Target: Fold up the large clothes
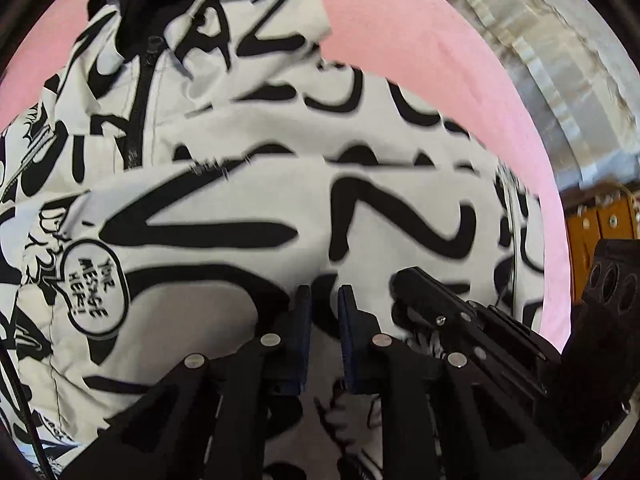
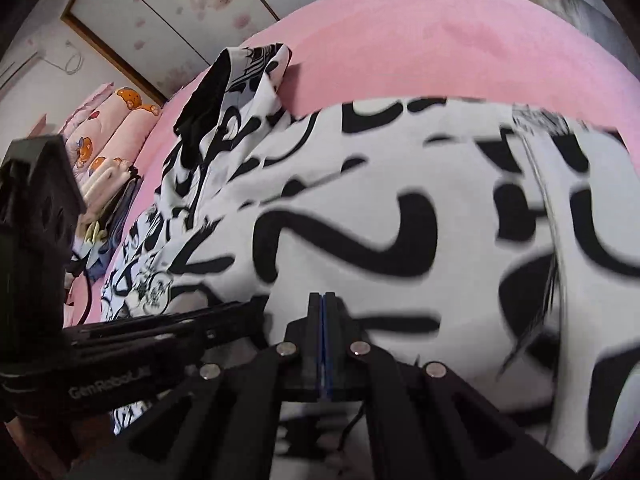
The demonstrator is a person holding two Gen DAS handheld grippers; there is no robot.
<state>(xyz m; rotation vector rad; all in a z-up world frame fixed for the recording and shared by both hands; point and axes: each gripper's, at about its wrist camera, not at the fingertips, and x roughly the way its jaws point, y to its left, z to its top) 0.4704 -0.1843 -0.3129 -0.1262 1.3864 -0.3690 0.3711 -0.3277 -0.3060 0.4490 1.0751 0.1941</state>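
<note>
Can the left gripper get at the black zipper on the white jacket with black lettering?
Probably yes: the zipper lies exposed on the jacket, nothing between it and the left gripper.

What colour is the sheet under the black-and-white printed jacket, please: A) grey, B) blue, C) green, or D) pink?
D: in both wrist views the printed jacket lies spread on a plain pink bed sheet, which shows all around its edges.

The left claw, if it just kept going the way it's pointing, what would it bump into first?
Most likely the black-and-white printed jacket spread on the pink bed sheet. The left claw points down at the cloth just ahead, though the exact gap is unclear.
</note>
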